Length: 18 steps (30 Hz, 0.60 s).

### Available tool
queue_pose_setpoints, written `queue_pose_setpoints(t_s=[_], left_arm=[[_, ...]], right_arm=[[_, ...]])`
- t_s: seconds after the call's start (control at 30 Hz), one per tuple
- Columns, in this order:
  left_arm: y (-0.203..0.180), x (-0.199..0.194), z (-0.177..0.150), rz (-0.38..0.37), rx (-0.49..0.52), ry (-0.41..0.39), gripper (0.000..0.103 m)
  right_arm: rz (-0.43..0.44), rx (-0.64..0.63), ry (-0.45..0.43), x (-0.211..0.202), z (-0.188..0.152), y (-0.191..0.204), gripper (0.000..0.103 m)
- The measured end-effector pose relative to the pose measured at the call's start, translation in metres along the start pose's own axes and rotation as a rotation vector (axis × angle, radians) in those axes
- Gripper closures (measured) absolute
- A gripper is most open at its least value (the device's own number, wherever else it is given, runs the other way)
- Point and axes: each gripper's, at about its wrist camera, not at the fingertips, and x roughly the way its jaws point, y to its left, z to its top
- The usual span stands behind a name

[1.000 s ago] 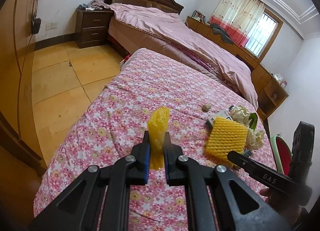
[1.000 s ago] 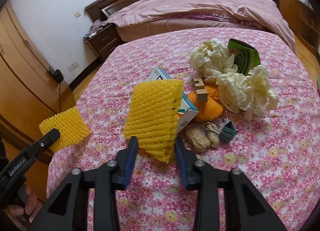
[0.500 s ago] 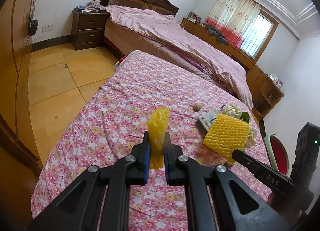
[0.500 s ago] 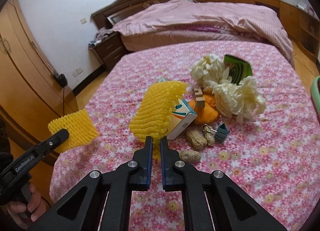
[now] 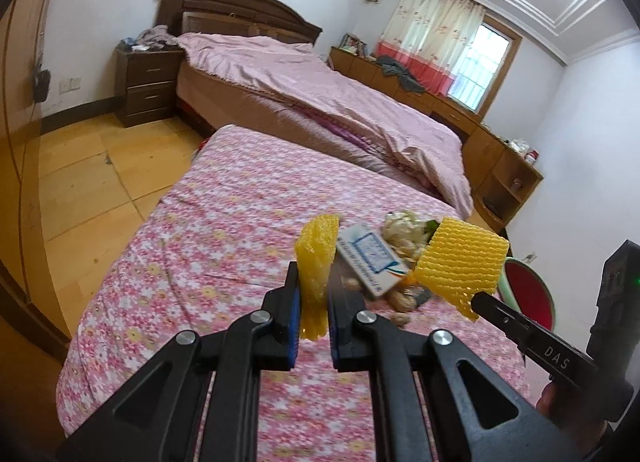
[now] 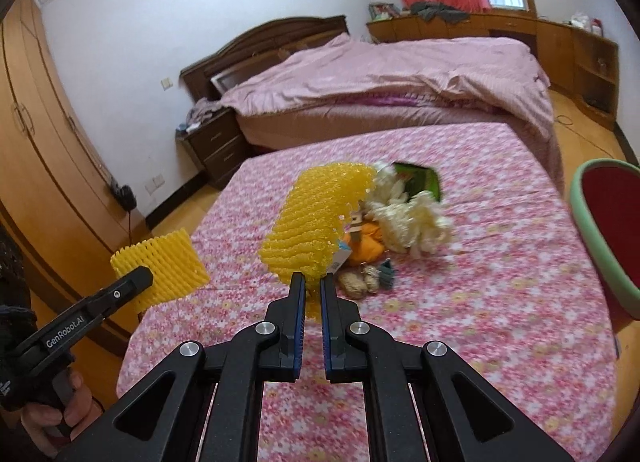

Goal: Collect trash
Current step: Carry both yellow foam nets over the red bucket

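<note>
- Flowered bed (image 5: 224, 246) fills the foreground, second bed (image 6: 400, 73) in plain pink behind it; lower in both views than a second ago, more wall and ceiling showing.
- Red basin (image 6: 616, 229) with green rim at the right edge of the right view, far bigger than a second back, when only a sliver of rim showed.
- Trash pile (image 6: 400, 217) well out on the flowered bed: pale crumpled wads, green packet, orange lump, peanuts, a small carton (image 5: 370, 258) now fully uncovered in the left view.
- Right net (image 6: 316, 217), yellow foam mesh, up off the bed, long axis running up and away from the jaws, top curling right over the pile; a second ago lying on the carton.
- Left net (image 5: 316, 258), same yellow mesh, edge-on to its own camera, standing upright, long axis vertical; seen broadside in the right view, off the bed's left edge.
- Right gripper (image 6: 312, 296) pinched tight on the right net's bottom corner; jaws wide apart around it a second ago.
- Left gripper (image 5: 313, 302) clamped on the left net's lower end, same as before.
</note>
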Motion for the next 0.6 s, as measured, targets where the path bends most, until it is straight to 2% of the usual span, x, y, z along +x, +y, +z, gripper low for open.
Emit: queue_pose_setpoints(t_s=[0.27,0.6], left_arm=[[-0.043,-0.011,0.003,-0.067,0.077,-0.011,0.093],[-0.12,-0.013,0.01,-0.183,0.205,-0.015,0.093]], right_arm=[[-0.056,0.042,-0.098,-0.049,-0.002,-0.026,0.096],[-0.139,0.12,-0.206,-0.107,-0.002,-0.067,0.096]])
